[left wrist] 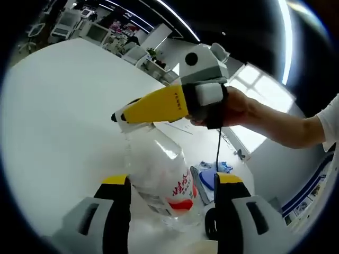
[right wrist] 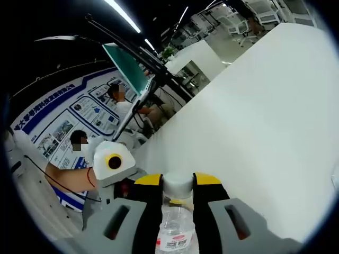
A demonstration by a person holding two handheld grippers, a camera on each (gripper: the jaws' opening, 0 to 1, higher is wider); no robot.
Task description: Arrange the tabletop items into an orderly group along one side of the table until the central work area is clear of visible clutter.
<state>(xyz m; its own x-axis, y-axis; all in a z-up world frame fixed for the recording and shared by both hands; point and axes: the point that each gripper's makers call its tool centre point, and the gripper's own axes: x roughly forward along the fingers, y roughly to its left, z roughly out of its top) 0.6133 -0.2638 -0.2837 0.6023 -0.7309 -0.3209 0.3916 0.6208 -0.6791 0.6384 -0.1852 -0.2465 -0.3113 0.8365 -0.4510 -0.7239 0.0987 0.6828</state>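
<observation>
You have the bottle (left wrist: pixel 164 180) low in the frame between your left tongs (left wrist: pixel 172 182), which look clamped on its body. Your right tongs (right wrist: pixel 177 182) are closed on its white cap (right wrist: pixel 176 185). The bench (left wrist: pixel 58 121) looks bare; placing the bottle at 1 side remains.

The surface (left wrist: pixel 63 116) is a broad white top that spreads bare and evenly lit toward its far edge in the left gripper view. In the right gripper view the same white surface (right wrist: pixel 265 106) runs as a long plain slab to a far corner. Whether the bottle (left wrist: pixel 161 180) rests on it or is lifted cannot be told
</observation>
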